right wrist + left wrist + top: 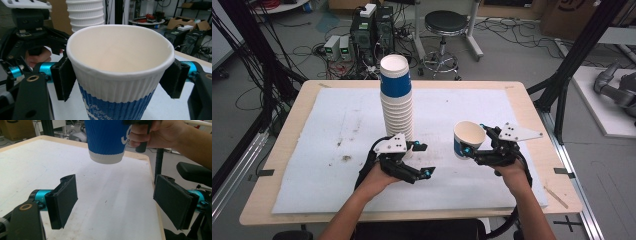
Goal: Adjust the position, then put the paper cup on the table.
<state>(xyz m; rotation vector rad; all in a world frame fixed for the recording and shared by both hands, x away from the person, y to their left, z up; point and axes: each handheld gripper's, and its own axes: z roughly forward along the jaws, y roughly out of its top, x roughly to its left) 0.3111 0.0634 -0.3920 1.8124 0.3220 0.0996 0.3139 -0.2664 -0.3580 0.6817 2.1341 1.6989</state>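
One cup (468,138) sat clamped in the right gripper (473,146); one cup stack (396,97) stood near the left gripper (424,159), jaws wide apart; white lettering was unreadable.

High view overhead facing forward, gripper views close along jaws, all sharing the paper cup (468,138).

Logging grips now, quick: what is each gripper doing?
Left gripper: open, nothing between the jaws.
Right gripper: shut on the paper cup.
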